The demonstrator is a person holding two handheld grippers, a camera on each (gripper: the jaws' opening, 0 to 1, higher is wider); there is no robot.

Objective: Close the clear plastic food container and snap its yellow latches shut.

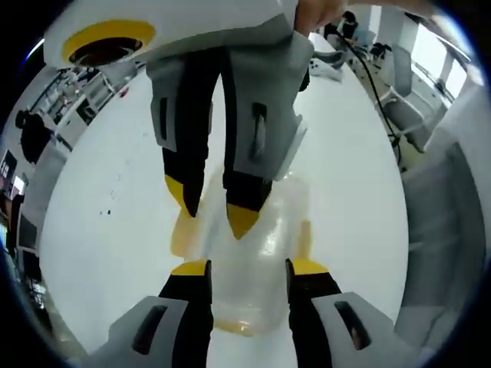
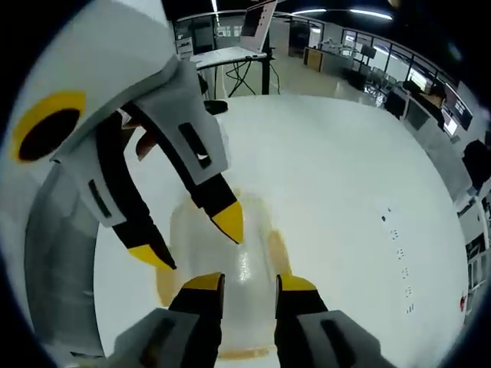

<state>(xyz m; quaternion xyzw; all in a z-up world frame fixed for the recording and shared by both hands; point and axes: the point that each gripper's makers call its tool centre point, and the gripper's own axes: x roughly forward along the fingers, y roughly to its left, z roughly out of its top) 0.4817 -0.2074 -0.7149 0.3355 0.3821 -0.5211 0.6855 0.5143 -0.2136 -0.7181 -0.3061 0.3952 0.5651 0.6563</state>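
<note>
The clear plastic container [image 1: 257, 245] stands on the white table [image 1: 115, 169] with its lid on. Yellow latches show on its sides [image 1: 182, 234] [image 1: 305, 234] and at its near end [image 1: 234, 326]. My left gripper [image 1: 249, 268] is open, its yellow-tipped jaws straddling the lid from above. My right gripper [image 1: 213, 207] comes down from the top of the view, jaws slightly apart, tips at the lid's far part. In the right gripper view, the right gripper [image 2: 249, 284] hangs over the container [image 2: 249, 257], with a side latch [image 2: 278, 249] beside it. The left gripper [image 2: 190, 238] reaches in from the left.
White table top [image 2: 345, 176] spreads wide around the container, with a few small dark marks [image 2: 395, 230]. Office chairs [image 1: 399, 100] and a stand with a laptop [image 2: 253, 27] lie beyond the table's far edges. A person's hand [image 1: 314, 11] holds the right gripper.
</note>
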